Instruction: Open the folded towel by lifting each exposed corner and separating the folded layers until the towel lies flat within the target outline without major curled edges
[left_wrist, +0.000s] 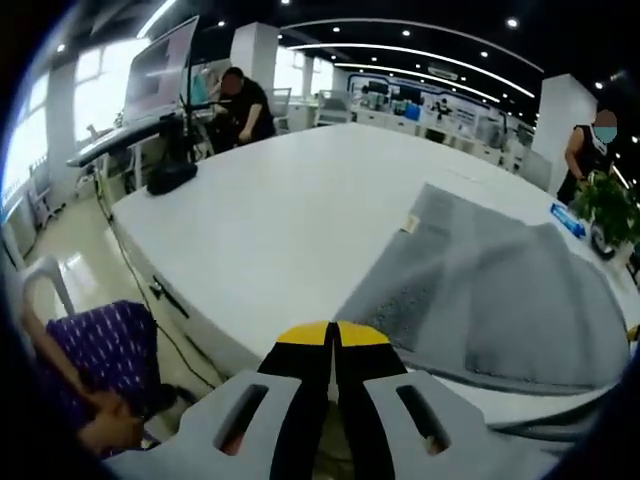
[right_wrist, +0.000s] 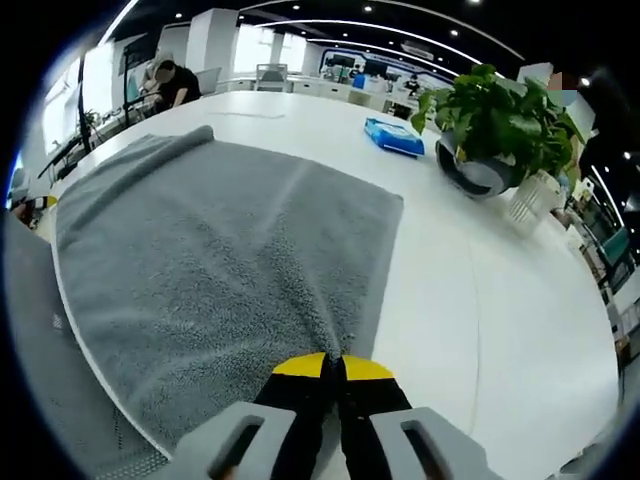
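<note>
Right gripper (right_wrist: 334, 358): bottom centre of the right gripper view, yellow tips pressed together; they seem to pinch the towel's near edge, where creases fan out from the tips.
Left gripper (left_wrist: 333, 328): bottom centre of the left gripper view, jaws pressed together, over the table edge just left of the towel; whether any cloth is caught I cannot tell.
Towel (right_wrist: 230, 260): one grey towel, spread wide across the left and middle of the right gripper view; a rolled edge runs along its far left side toward upper left. In the left gripper view it lies right of centre.
Key relation: the towel runs forward from the right gripper's tips, long axis toward upper left; from the left gripper it lies to the right. The right gripper looks nearer.
Table (right_wrist: 470, 300): one white top, bare on the right.
Farther off: one potted plant (right_wrist: 495, 120) upper right, one blue packet (right_wrist: 393, 136) beside it.
Far: two people in the left gripper view, upper left and right edge.
</note>
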